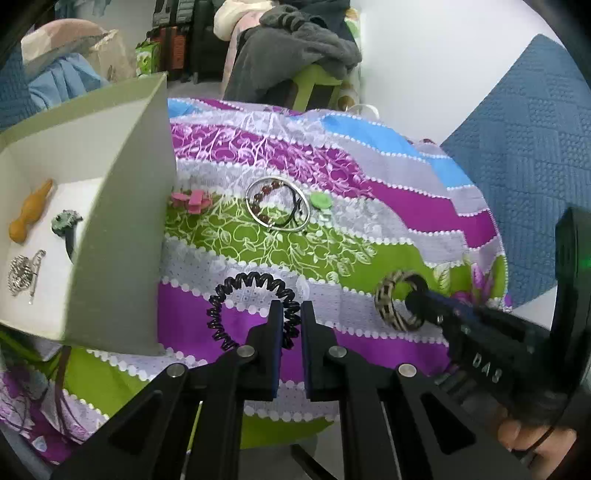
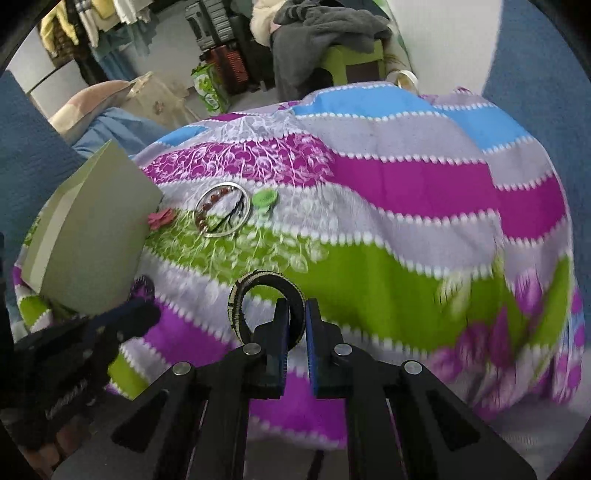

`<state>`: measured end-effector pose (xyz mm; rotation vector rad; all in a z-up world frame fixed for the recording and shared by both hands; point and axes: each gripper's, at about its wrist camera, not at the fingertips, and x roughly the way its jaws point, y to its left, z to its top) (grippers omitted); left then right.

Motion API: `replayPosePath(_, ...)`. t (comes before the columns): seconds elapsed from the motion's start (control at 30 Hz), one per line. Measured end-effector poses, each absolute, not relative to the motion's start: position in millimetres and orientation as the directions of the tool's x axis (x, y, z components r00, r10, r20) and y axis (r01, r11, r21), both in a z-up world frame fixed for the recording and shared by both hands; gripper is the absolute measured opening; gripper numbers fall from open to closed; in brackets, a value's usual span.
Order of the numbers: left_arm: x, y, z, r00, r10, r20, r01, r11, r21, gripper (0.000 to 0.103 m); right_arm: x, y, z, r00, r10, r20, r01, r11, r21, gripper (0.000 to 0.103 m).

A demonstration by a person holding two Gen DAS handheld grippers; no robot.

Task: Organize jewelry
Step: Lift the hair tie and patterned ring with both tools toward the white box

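My left gripper [image 1: 292, 309] is shut on a black spiral hair tie [image 1: 236, 295] lying on the striped cloth [image 1: 388, 199]. My right gripper [image 2: 296, 308] is shut on a black-and-cream patterned bangle [image 2: 240, 306]; the bangle also shows in the left wrist view [image 1: 391, 306], held by the right gripper [image 1: 415, 302]. A silver bangle [image 1: 275, 205] with a brown bead bracelet [image 1: 260, 195] inside, a pink clip [image 1: 192, 199] and a green round piece [image 1: 320, 201] lie farther back. The grey-green box [image 1: 122, 236] at left holds an orange piece [image 1: 31, 212], a dark green clip [image 1: 66, 225] and a silver brooch [image 1: 22, 275].
The cloth covers a small round table whose edges drop off near me and at right. Blue quilted bedding [image 1: 528, 155] lies at right. A chair with grey clothes [image 1: 295, 48], a pillow [image 1: 55, 40] and luggage [image 2: 221, 33] stand behind.
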<state>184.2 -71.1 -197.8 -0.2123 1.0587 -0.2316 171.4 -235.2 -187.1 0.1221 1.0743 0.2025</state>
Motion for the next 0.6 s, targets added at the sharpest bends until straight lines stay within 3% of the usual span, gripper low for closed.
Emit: replayPosePath(0.6,169.3,-45.8,-111.2,0.538,-0.26,-0.802,0.163,0.965,-0.204,0.007,148.1,-236.5,-109.2,0.574,0.156,-0.804,-0.027,0.985,0.172,0.007)
